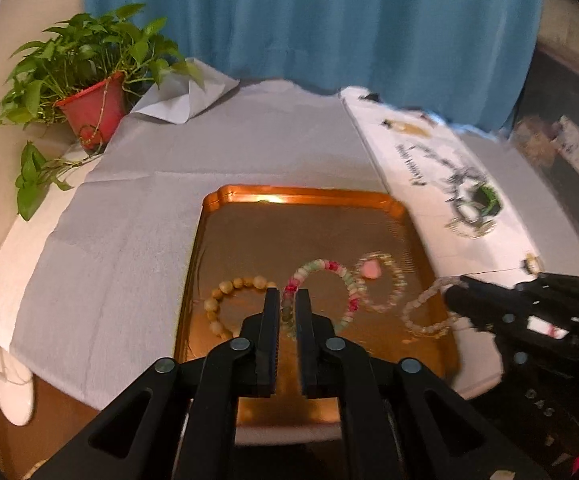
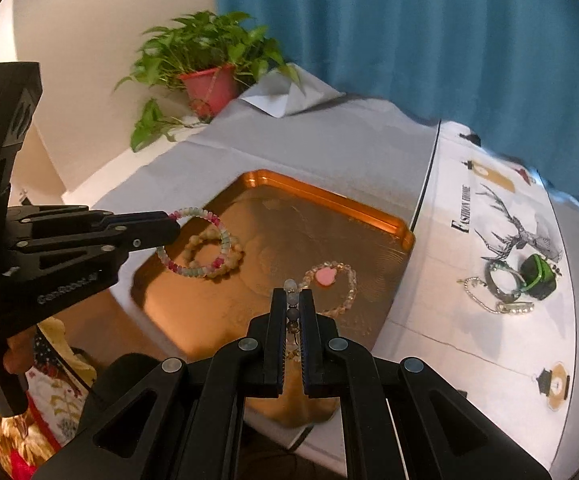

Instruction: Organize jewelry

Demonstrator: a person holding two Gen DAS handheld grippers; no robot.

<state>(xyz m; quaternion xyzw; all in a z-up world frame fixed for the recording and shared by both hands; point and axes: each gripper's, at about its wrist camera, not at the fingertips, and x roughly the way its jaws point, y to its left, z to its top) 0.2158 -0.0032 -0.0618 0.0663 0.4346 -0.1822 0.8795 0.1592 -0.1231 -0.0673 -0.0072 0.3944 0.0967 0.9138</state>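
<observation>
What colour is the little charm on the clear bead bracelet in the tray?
Pink. The charm shows best in the right wrist view, lying inside its bracelet.

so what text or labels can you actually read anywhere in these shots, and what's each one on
"FASHION HOME": on the white printed cloth, beside the deer drawing.
Pale embossed lettering on the left gripper body: blurred, unreadable.
Pale marks on the right gripper body, seen from the left wrist view: too blurred to read.
Nothing else legible.

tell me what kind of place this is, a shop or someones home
Most likely a room in a home, not a shop: a cloth-covered table against a wall, a potted plant in the corner, a blue curtain behind, and a copper tray of bead bracelets.
</observation>
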